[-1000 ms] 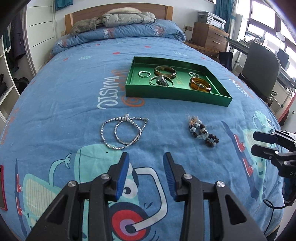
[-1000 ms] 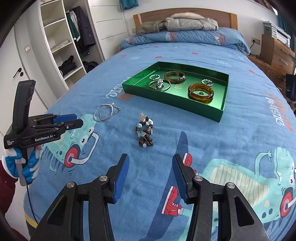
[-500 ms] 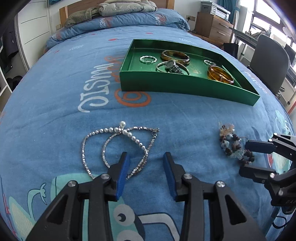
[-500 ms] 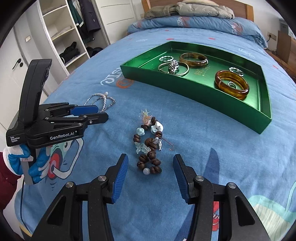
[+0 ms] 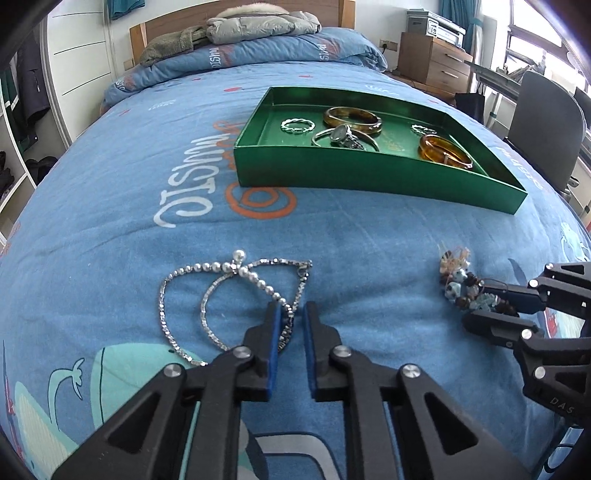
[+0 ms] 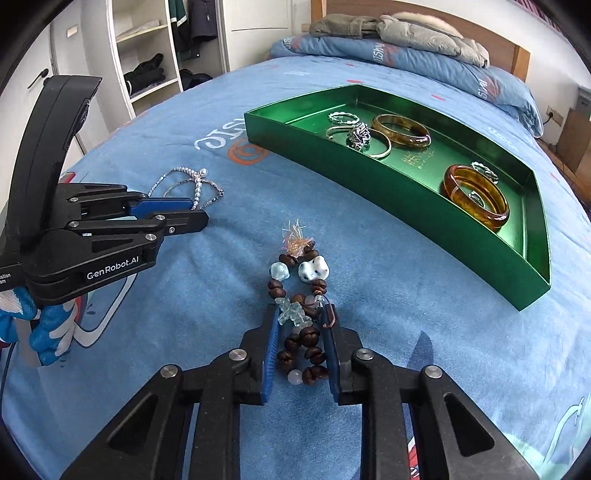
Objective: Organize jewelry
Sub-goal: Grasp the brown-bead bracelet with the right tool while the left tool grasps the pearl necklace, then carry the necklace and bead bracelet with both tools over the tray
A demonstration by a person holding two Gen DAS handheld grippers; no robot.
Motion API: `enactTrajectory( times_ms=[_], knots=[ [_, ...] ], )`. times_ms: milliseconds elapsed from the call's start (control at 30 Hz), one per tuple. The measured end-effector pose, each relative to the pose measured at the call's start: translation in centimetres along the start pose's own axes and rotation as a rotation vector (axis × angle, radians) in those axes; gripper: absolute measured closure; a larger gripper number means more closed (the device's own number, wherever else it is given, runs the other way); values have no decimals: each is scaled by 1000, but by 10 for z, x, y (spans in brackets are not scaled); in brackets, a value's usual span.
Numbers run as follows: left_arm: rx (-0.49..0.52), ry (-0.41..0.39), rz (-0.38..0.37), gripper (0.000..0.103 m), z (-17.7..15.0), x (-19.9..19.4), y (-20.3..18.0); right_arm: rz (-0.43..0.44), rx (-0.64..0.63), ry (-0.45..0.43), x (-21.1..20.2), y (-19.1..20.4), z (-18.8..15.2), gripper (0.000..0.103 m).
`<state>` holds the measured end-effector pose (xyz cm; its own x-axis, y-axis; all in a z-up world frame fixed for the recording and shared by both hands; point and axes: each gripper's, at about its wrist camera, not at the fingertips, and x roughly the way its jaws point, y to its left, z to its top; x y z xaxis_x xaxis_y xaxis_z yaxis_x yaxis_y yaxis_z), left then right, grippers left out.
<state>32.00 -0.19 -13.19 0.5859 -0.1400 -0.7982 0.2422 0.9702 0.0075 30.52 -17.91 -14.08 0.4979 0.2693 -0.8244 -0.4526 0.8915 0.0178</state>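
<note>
A silver and pearl necklace (image 5: 236,291) lies looped on the blue bedspread. My left gripper (image 5: 291,317) has its fingers narrowed around the necklace's right loop, a small gap still showing. A brown bead bracelet (image 6: 301,302) with pale stones lies to the right. My right gripper (image 6: 301,314) straddles the bracelet's near half, fingers close on both sides. The bracelet (image 5: 465,288) and right gripper (image 5: 491,306) also show in the left wrist view. A green tray (image 5: 369,177) beyond holds bangles and rings.
The bedspread (image 5: 110,221) covers the bed; a folded duvet and jacket (image 5: 258,26) lie at the headboard. A wooden cabinet (image 5: 432,62) and a grey chair (image 5: 546,122) stand right of the bed. White shelves (image 6: 147,55) stand on the left.
Both grippers moved forward and down onto the jewelry and narrowed: the left around the necklace loop, the right around the bead bracelet.
</note>
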Motion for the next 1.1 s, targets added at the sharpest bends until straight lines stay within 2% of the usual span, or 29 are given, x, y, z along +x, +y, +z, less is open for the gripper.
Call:
enactTrajectory(
  times_ms=[133, 400, 800, 1100],
  knots=[
    [48, 18, 25, 101, 1, -3, -11, -26, -5, 4, -5, 4, -5, 92],
    [38, 22, 1, 101, -2, -31, -19, -57, 30, 0, -32, 1, -21, 93],
    [30, -68, -15, 101, -4, -107, -35, -109, 97, -87, -107, -6, -47, 93],
    [33, -132, -12, 101, -9, -161, -44, -114, 131, -170, -162, -1, -67, 93]
  ],
)
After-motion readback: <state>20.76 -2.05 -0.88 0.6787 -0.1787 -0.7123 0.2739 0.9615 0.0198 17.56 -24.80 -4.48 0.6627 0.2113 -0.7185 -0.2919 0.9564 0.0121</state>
